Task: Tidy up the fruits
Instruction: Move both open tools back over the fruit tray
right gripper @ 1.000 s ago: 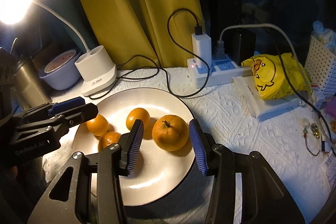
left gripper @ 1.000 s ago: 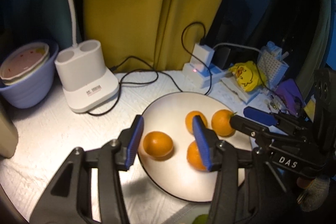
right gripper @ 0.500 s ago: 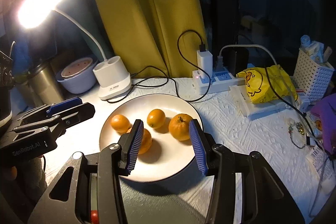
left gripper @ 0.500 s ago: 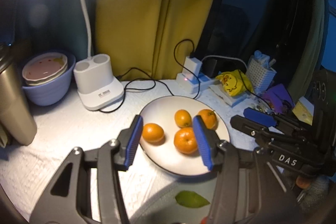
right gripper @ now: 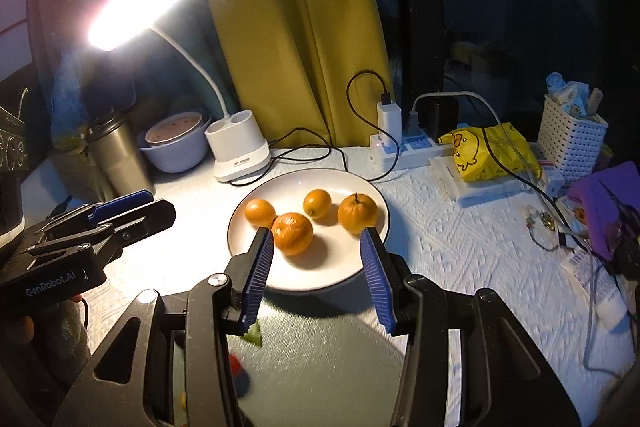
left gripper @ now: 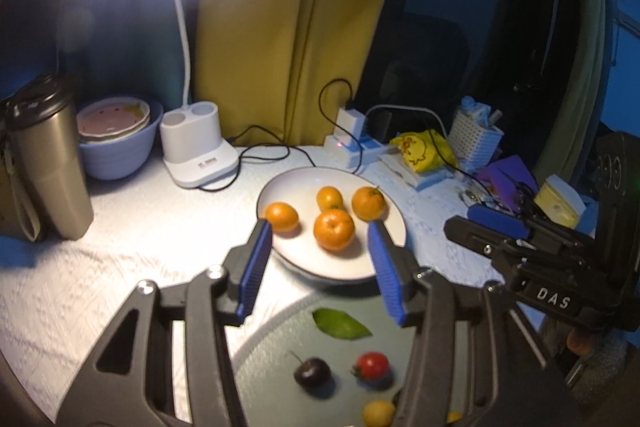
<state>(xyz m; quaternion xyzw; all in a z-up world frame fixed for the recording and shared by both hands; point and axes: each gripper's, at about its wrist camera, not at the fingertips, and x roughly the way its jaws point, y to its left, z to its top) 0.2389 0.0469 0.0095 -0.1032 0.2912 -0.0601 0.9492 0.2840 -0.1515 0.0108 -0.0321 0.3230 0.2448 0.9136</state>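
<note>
Four oranges sit together on the white plate (right gripper: 372, 259), and both grippers hang above the near side of it with nothing in them, so the orange step looks finished and the hands appear to be between placements. The left gripper (left gripper: 320, 259) has its blue pads parted partway with only air between them; the largest orange (left gripper: 334, 229) shows through the gap but lies well beyond the pads. The right gripper (right gripper: 316, 267) is likewise partly open and empty, pointing down at a slant toward the plate's near rim. Each tool appears in the other's view, side by side and near each other. Nearer the cameras lies a grey round tray (left gripper: 280, 347) holding a green leaf (left gripper: 340, 323), a dark cherry (left gripper: 312, 373), a small red fruit (left gripper: 372, 366) and a yellow fruit (left gripper: 378, 413). The next move probably calls for dropping one gripper toward one of these small fruits, closing gently so it does not roll or bruise.
</note>
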